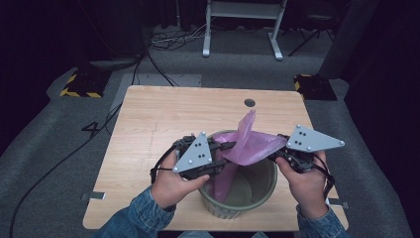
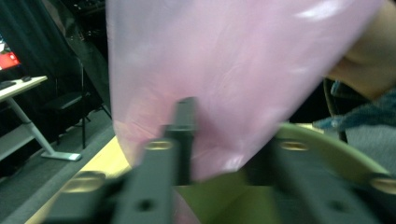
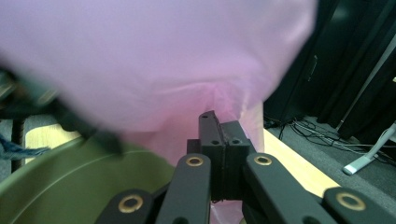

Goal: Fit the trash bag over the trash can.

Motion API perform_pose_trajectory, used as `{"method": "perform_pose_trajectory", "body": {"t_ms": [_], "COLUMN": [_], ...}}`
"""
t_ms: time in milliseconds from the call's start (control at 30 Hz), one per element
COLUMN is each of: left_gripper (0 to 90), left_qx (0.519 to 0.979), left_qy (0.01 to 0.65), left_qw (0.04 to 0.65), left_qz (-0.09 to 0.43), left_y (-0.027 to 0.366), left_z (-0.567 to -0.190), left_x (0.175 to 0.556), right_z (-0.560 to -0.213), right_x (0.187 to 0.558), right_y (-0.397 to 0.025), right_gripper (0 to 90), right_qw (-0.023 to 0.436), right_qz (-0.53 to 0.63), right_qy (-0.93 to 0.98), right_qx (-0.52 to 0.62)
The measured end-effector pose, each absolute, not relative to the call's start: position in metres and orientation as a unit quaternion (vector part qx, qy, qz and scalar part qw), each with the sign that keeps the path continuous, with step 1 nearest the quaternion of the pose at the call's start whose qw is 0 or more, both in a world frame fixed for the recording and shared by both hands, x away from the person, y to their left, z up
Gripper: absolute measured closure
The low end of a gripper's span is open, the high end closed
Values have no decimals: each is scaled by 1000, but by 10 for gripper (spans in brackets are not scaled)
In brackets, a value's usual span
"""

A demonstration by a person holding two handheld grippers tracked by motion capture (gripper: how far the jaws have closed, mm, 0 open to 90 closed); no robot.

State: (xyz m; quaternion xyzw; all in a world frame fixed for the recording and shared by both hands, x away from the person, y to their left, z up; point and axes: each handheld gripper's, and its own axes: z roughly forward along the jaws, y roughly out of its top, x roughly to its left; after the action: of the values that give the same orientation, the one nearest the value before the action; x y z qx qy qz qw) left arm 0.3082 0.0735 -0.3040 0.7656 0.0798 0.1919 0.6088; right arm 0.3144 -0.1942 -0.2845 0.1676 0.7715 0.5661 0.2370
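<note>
A thin pink plastic bag (image 1: 250, 144) hangs over an olive-green round bin (image 1: 267, 191) near the table's front edge. Part of it trails down inside the bin. My right gripper (image 1: 279, 147) is shut on the bag's right edge; in the right gripper view the jaws (image 3: 219, 123) press together on the pink film (image 3: 154, 70) above the bin wall (image 3: 70, 177). My left gripper (image 1: 227, 157) is at the bag's left side with its jaws apart. In the left gripper view the pink bag (image 2: 233, 70) hangs across the open gripper (image 2: 229, 140), over the bin rim (image 2: 327, 149).
The bin stands on a light wooden table (image 1: 148, 114) with a small round grommet (image 1: 249, 102) near the far edge. A white desk frame (image 1: 242, 29), floor cables (image 1: 168, 42) and yellow-black floor blocks (image 1: 79, 85) lie beyond the table.
</note>
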Motion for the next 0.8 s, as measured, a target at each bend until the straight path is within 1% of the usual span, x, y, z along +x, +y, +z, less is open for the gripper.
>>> {"method": "perform_pose_trajectory", "body": {"t_ms": [33, 67, 100, 133, 200, 233, 333, 567, 767, 800], "left_gripper": [867, 867, 888, 896, 898, 898, 899, 900, 899, 895], "left_qx": [766, 763, 764, 767, 769, 771, 776, 774, 773, 771], "left_qy": [80, 89, 93, 105, 108, 111, 118, 124, 105, 103], "left_qw": [609, 613, 613, 612, 609, 606, 601, 605, 612, 614], "left_qz": [192, 183, 177, 164, 163, 162, 155, 138, 130, 133], "left_y": [74, 76, 78, 81, 82, 82, 82, 82, 80, 80], "left_z": [-304, -304, -304, -306, -306, -307, -311, -311, -299, -295], "left_x": [308, 311, 313, 317, 318, 320, 325, 332, 328, 327], "right_z": [-285, -285, -286, -288, -289, -289, -291, -284, -267, -261], "right_x": [314, 315, 315, 316, 316, 316, 316, 312, 314, 314], "right_y": [-194, -195, -196, -197, -199, -199, -201, -202, -198, -195], "right_gripper": [861, 802, 714, 587, 475, 475, 379, 311, 305, 447], "right_qw": [237, 238, 239, 239, 245, 245, 252, 278, 280, 272], "right_qz": [566, 565, 561, 549, 547, 547, 549, 554, 570, 569], "right_qy": [772, 772, 774, 782, 782, 782, 779, 770, 763, 770], "right_qx": [168, 169, 171, 173, 172, 172, 169, 150, 116, 95]}}
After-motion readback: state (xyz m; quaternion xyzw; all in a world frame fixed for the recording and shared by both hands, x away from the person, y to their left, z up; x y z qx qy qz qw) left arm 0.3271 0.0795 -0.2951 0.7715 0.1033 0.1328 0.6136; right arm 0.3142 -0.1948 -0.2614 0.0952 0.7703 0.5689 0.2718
